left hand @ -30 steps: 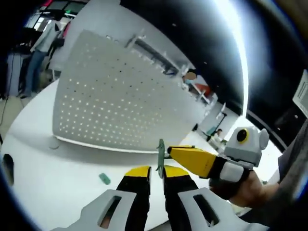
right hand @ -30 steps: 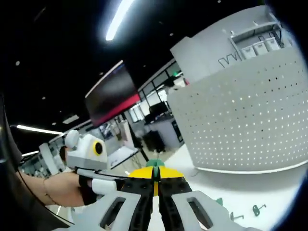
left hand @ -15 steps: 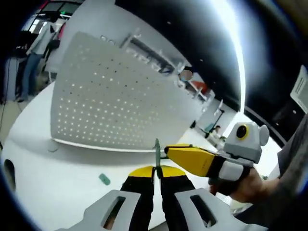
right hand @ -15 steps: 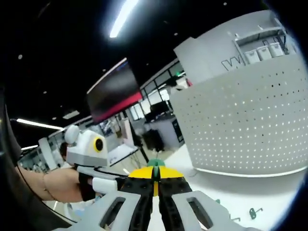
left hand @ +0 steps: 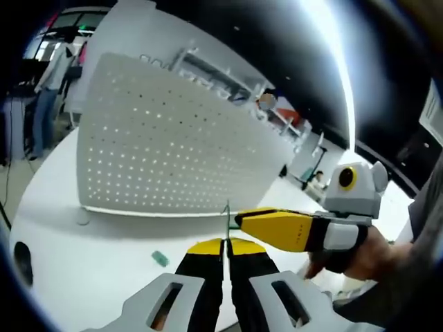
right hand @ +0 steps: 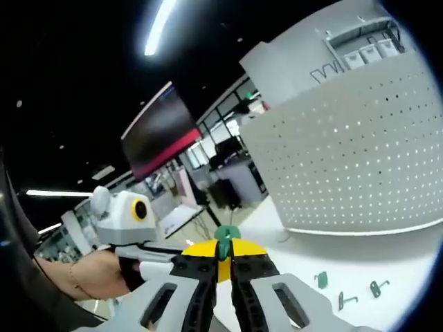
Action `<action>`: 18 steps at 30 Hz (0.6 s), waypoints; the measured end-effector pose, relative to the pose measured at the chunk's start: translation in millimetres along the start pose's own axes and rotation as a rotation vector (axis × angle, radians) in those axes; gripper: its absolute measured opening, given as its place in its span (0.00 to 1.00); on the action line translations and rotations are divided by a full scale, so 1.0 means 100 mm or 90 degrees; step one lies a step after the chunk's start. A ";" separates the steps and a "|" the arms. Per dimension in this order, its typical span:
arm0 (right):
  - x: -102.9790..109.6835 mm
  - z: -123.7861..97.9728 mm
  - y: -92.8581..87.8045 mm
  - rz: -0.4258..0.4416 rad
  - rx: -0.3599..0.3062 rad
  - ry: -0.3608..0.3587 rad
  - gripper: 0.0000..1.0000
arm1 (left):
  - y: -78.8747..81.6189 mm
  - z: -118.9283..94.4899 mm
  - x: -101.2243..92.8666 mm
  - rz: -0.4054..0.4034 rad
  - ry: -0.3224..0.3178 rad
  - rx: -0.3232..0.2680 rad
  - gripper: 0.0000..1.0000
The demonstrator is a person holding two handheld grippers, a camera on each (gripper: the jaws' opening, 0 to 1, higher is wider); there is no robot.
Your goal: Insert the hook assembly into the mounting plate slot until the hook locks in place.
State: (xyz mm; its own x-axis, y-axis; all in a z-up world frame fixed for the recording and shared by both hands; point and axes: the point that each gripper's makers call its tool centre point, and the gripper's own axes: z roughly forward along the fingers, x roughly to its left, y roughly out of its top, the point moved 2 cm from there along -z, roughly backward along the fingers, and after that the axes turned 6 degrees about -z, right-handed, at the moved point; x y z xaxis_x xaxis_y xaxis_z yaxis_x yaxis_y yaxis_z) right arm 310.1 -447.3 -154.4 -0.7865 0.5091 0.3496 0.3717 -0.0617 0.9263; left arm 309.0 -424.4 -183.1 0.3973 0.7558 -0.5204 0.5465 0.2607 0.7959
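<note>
Hook assembly (left hand: 227,223) is a thin green piece standing on end at lower centre of the left gripper view, long axis running up and down the frame, seen pretty much edge-on. Both tools have it: the left gripper (left hand: 225,247) has its yellow-tipped black jaws pressed together on the lower end, and the right gripper (left hand: 243,218) comes in from the right side of the frame and clamps it from the side. In the right gripper view the hook shows as a small green nub (right hand: 226,234) poking up between the closed jaws of the right gripper (right hand: 224,250), low centre.

Mounting plate (left hand: 166,149) is a pale grey perforated panel with neat rows of small round holes, standing upright on the glossy white table (left hand: 90,259), upper left of the frame; it sits at right in the other view (right hand: 360,152).

Loose green parts on the table: one in the left gripper view (left hand: 160,259), three at lower right of the right gripper view (right hand: 320,279) (right hand: 344,299) (right hand: 376,287).
</note>
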 end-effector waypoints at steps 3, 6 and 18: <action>-0.01 -0.02 -0.01 0.001 0.002 -0.006 0.08 | 0.05 -0.01 0.02 0.036 0.019 -0.007 0.01; -0.01 -0.06 0.02 0.016 -0.007 -0.007 0.08 | 0.06 -0.02 0.04 0.060 0.029 -0.006 0.01; 0.02 -0.02 0.01 -0.007 -0.009 -0.011 0.07 | 0.07 -0.04 -0.01 0.152 0.054 -0.027 0.01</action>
State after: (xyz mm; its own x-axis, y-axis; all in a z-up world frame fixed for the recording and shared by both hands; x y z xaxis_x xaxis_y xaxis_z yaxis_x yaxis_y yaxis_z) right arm 308.2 -447.9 -152.2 -0.7819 0.5249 0.3364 0.3553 -0.0681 0.9323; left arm 309.3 -421.2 -176.2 0.4469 0.8464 -0.2897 0.4131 0.0920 0.9060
